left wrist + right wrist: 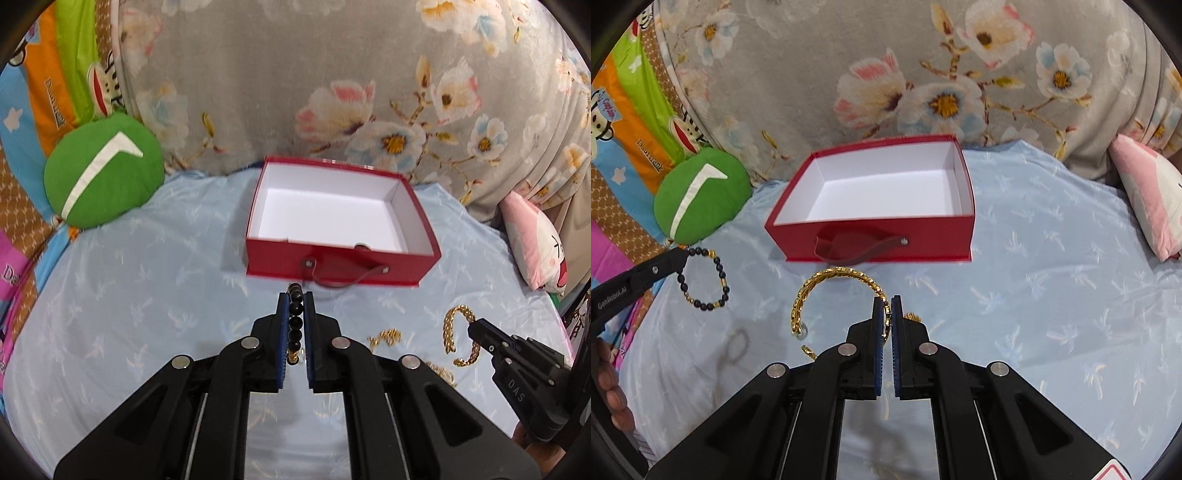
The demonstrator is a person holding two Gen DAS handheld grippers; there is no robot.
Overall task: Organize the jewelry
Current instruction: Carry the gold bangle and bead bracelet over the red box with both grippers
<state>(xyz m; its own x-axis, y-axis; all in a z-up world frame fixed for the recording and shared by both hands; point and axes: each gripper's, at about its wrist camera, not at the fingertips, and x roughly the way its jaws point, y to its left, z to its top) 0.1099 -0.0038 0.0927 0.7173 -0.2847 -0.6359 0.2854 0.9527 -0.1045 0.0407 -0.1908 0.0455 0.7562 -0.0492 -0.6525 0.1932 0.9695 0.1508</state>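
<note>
Beaded black-and-gold bracelet (pixel 703 280), looped

**A bedroom at home, work done on the bed**

The surface is a pale blue bedsheet (pixel 1052 280) printed with small palm trees, wrinkled and soft. Behind it rises a heap of grey floral bedding (pixel 332 81). A round green cushion (pixel 103 170) and a pink cartoon pillow (pixel 1148 199) lie at the edges, and a bright children's cartoon blanket (pixel 631 122) covers the left side.
</note>
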